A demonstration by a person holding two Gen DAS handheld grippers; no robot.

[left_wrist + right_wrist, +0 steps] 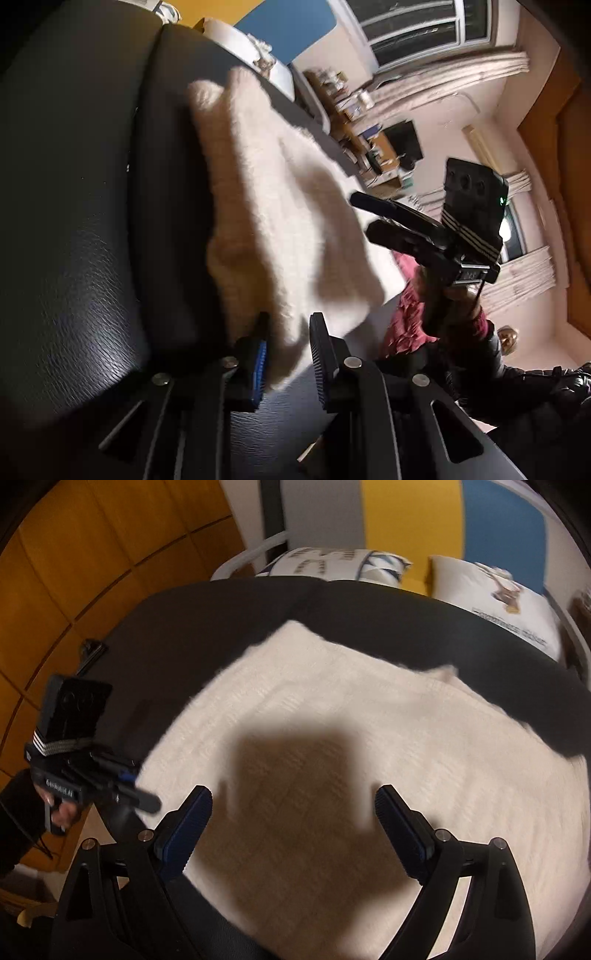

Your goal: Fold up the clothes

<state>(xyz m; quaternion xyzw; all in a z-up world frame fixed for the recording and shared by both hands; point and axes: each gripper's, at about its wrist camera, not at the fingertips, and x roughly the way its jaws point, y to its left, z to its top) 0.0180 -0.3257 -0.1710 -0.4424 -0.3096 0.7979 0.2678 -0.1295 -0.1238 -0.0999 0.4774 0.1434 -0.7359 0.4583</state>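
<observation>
A cream knitted garment (280, 206) (369, 738) lies spread on a black leather seat (81, 240) (221, 627). In the left wrist view my left gripper (288, 350) has the garment's near corner pinched between its blue pads, the jaws only narrowly apart. That gripper (142, 794) also shows at the garment's left edge in the right wrist view. My right gripper (295, 808) is open wide above the middle of the garment, casting a shadow on it, with nothing between its fingers. From the left wrist it (364, 216) hovers off the garment's right side. Both views are motion-blurred.
Two printed pillows (332, 565) (498, 605) rest behind the seat's back edge. Orange wood panelling (92, 554) rises at the left. A cluttered desk (369, 144), curtains and a window (424, 29) lie beyond. A hand in a red sleeve (406, 314) holds the right gripper.
</observation>
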